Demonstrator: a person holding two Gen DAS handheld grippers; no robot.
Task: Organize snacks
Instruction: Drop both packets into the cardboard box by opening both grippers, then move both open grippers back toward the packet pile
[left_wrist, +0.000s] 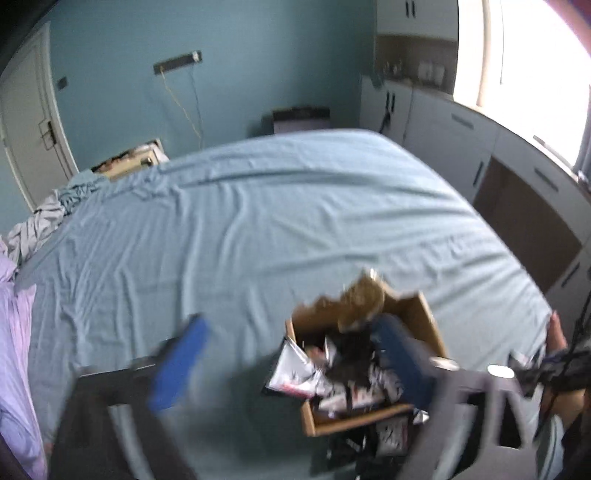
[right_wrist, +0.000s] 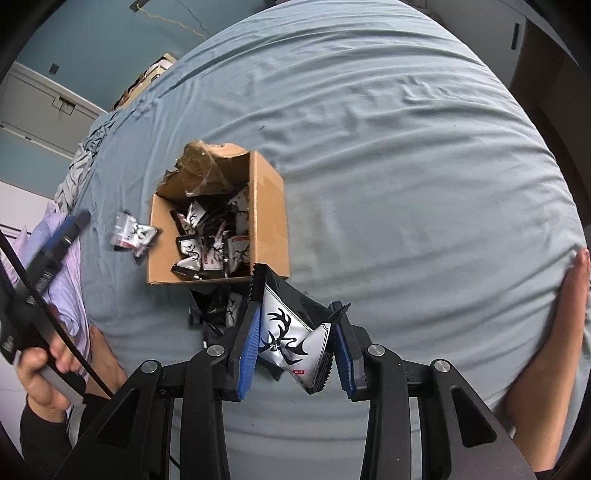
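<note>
a black-and-white snack packet (right_wrist: 291, 332) sits pinched in the right gripper (right_wrist: 295, 350), just near of the open cardboard box (right_wrist: 269, 206) of packets on the blue bedsheet (right_wrist: 406, 166). left gripper (left_wrist: 288, 354) blurred, its blue pads spread apart.

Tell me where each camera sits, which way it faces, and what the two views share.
Left wrist: on the left gripper, raised over the bed, facing the far wall; blurred blue fingers show, apart.
Right wrist: on the right gripper, looking down at the bed; fingers pinch a snack packet; the person's left hand shows.
Shared: the cardboard box of packets.
</note>
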